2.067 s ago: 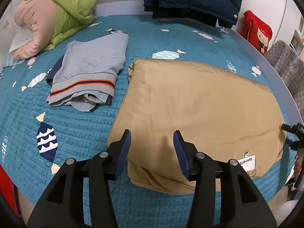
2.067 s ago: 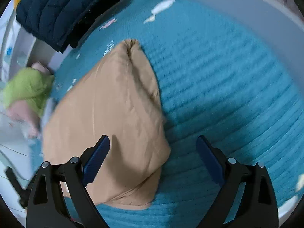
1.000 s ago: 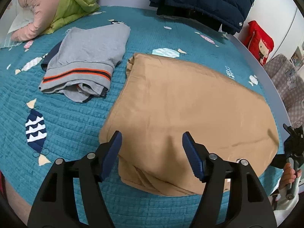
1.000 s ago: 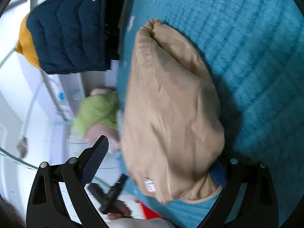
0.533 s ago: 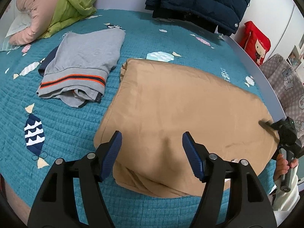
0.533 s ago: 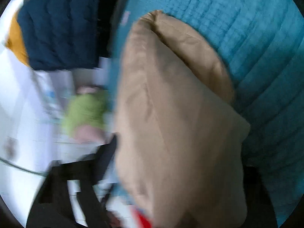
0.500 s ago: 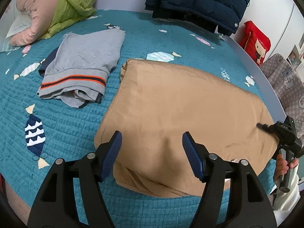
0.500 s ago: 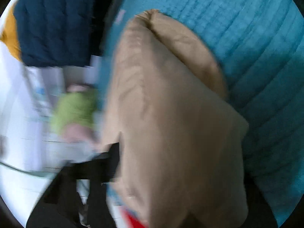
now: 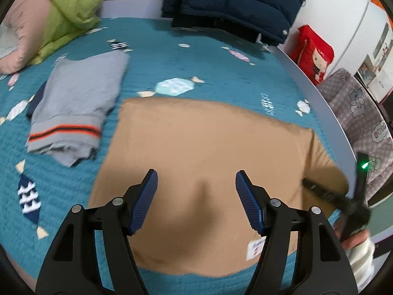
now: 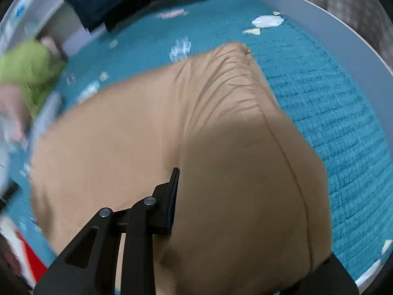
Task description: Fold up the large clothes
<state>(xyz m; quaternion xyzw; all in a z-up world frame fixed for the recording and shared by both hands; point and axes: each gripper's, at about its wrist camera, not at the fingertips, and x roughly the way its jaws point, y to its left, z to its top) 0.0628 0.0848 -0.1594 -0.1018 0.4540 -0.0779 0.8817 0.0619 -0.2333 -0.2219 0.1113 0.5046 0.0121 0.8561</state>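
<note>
A large tan garment lies flat on the teal bedspread, a white label near its front edge. My left gripper is open and empty, hovering over the garment's near part. My right gripper shows at the garment's right corner in the left wrist view. In the right wrist view the tan garment is bunched and raised between the jaws; one finger presses against the cloth and the other is hidden under it.
A folded grey garment with an orange stripe lies left of the tan one. Green and pink bedding sits at the far left. A navy padded jacket hangs at the back. The bed's grey edge runs along the right, a red bag beyond.
My right gripper has closed on the garment's right corner and lifted it, folding it inward. My left gripper stayed open over the near part.
</note>
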